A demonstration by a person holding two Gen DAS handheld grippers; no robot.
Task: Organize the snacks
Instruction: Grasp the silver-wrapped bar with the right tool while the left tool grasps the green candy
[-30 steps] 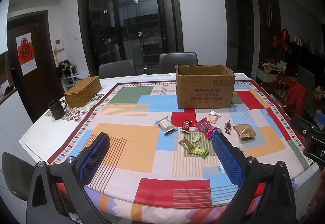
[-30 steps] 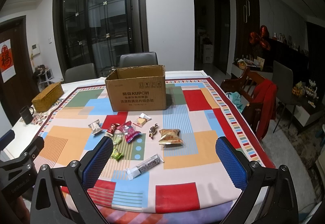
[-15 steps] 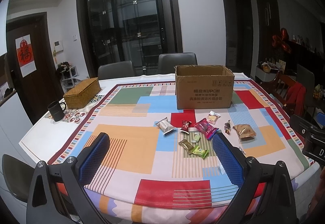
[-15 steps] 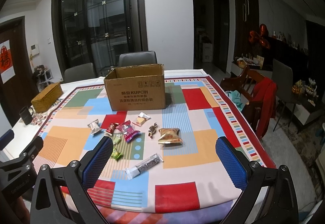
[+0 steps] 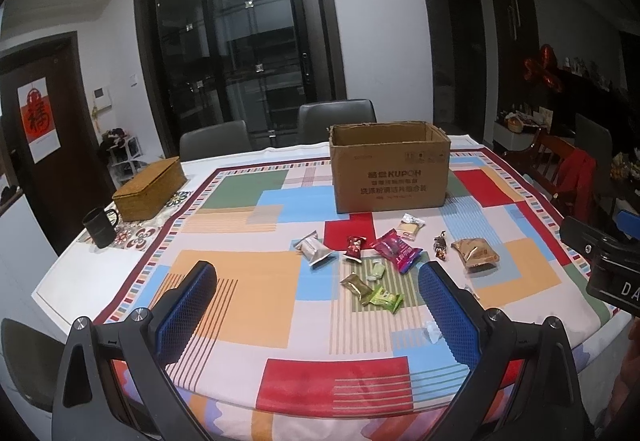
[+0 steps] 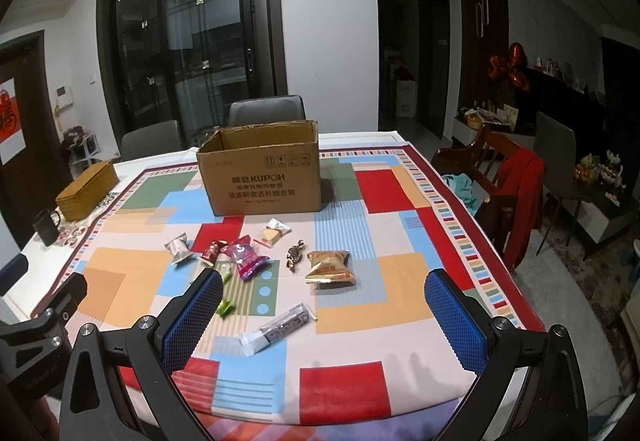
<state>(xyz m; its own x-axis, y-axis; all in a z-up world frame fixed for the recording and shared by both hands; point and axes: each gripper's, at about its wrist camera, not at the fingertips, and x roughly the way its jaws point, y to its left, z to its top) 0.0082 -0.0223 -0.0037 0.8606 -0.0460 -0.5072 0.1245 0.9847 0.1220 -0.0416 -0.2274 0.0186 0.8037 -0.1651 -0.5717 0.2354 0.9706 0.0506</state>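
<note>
Left gripper (image 5: 316, 297) and right gripper (image 6: 322, 299), both spread wide, empty, low in frame. Snacks (image 6: 248, 259) clustered mid-frame, touching; box (image 6: 262, 171) above. Risk: grabbing two thin wrappers together, or scattering neighbours.

The open cardboard box (image 6: 260, 173) stands upright on the patchwork tablecloth (image 6: 400, 225) — every snack lies on the near side of it. Closest to the box is a pale biscuit packet (image 6: 272, 233). Left of that, near the box's left corner, sit a silver packet (image 6: 179, 245), a small red candy (image 6: 212, 249) and a pink pouch (image 6: 245, 257). A dark twisted candy (image 6: 295, 255) and an orange-brown bag (image 6: 330, 267) lie farther out, with a long clear-ended bar (image 6: 280, 329) farthest from the box. The right gripper (image 6: 322, 299) hangs wide apart — nothing between its blue pads (image 6: 454, 321).
</note>
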